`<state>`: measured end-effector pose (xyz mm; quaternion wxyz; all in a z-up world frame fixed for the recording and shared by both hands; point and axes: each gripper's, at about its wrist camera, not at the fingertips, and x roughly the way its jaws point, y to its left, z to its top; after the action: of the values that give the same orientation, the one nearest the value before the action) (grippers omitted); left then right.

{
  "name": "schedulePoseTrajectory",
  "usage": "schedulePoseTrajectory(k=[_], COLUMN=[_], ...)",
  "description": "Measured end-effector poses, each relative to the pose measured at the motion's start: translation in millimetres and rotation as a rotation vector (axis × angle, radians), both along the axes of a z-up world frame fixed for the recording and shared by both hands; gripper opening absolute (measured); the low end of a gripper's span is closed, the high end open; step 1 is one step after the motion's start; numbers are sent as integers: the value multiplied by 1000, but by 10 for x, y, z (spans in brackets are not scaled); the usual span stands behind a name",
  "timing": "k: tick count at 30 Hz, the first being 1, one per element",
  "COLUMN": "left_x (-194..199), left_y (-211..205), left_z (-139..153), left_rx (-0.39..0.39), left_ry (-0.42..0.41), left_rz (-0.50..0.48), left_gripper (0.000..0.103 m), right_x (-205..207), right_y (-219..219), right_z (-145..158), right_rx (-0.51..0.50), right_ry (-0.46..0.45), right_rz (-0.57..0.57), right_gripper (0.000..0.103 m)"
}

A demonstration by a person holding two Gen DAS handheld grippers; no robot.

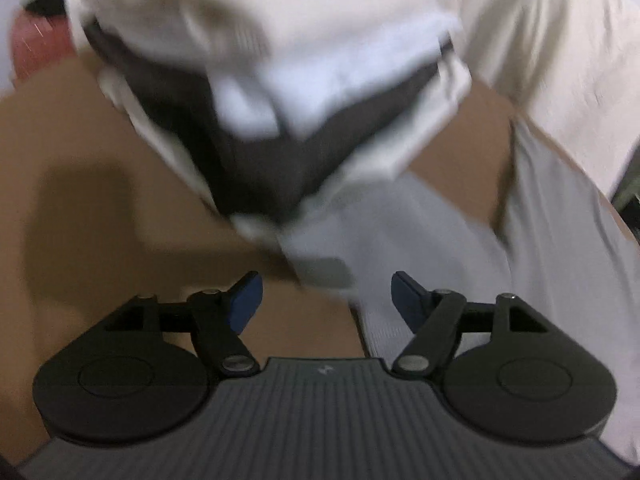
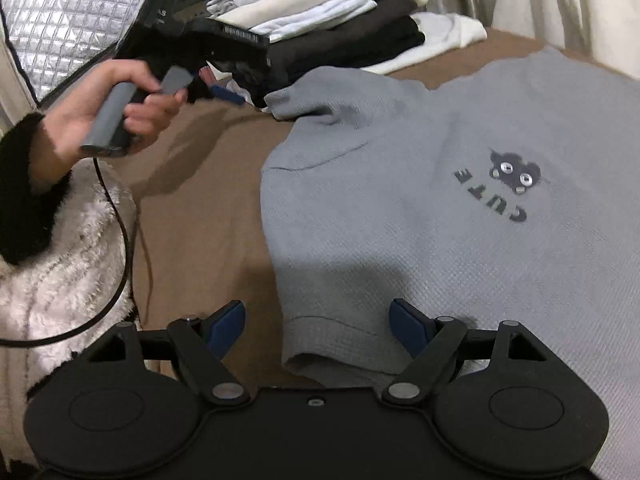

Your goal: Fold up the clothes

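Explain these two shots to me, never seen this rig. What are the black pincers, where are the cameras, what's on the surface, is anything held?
There is no robot arm. A person holds a handheld two-finger gripper in each hand, and each gripper carries a fisheye camera looking forward along its fingers.

The left wrist view shows the left gripper with its blue-padded fingers apart and nothing between them. It is blurred, but ahead lies the stack of folded clothes, white and dark layers.

The right wrist view shows the right gripper, also open, with the hem of a grey sweatshirt lying between its fingers, not pinched. The sweatshirt is spread flat on a brown surface and bears a small dark print with the word CUTE. This view also catches the person's left hand gripping the other gripper's handle near the folded stack.

Nothing is held yet.
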<state>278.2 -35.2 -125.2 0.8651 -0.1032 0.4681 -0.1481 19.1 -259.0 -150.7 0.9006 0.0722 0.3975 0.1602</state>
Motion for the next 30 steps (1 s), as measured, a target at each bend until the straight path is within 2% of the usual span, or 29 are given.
schedulePoseTrajectory(k=[3, 4, 5, 7, 9, 10, 11, 14, 16, 17, 18, 21, 24, 25, 26, 28, 30], left_x=[34, 55, 33, 23, 13, 11, 2, -145, -391, -530, -659, -950, -1037, -1066, -1094, -1151, -1208], left_y=[-44, -111, -146, -323, -495, -597, -645, -671, -726, -754, -773, -969, -1104, -1149, -1194, -1284, -1375], left_z=[-242, -339, -391, -374, -368, -365, -347, -100, 143, 235, 310, 371, 188, 126, 64, -59, -182], left_rx=[-89, -86, -68, -20, 17, 44, 53, 29, 59, 49, -2, -172, -105, -81, -58, -11, 36], left_ry=[129, 152, 136, 42, -34, -65, -91, -237, -381, -439, -470, -423, -285, -239, -192, -98, -3], left_rz=[-61, -67, -60, -41, -92, -142, -155, -152, -193, -228, -270, -492, -576, -603, -630, -683, -734], left_gripper=[71, 77, 84, 85, 52, 9, 5, 5, 5, 5, 5, 5, 8, 17, 27, 31, 32], right_x=[-21, -24, -23, -20, -15, -6, -1, 10, 7, 11, 15, 55, 7, -20, -52, -117, -105], right_y=[112, 151, 169, 193, 200, 195, 187, 178, 180, 175, 169, 86, -223, -339, -438, -633, -761], right_z=[-9, -18, -26, -39, -50, -63, -73, -96, -104, -91, -77, 15, 191, 250, 259, 266, 215], right_rx=[-66, -87, -90, -96, -105, -104, -101, -101, -102, -101, -100, -63, 65, 111, 133, 172, 157], right_ry=[-28, -35, -32, -25, -22, -20, -17, -12, -10, -3, 4, 31, 8, -1, -2, -2, 13], right_rz=[17, 23, 31, 44, 54, 56, 57, 62, 65, 66, 67, 65, 28, 10, -15, -68, -144], right_gripper=[83, 83, 83, 84, 84, 84, 84, 84, 84, 84, 84, 82, 81, 82, 82, 82, 82])
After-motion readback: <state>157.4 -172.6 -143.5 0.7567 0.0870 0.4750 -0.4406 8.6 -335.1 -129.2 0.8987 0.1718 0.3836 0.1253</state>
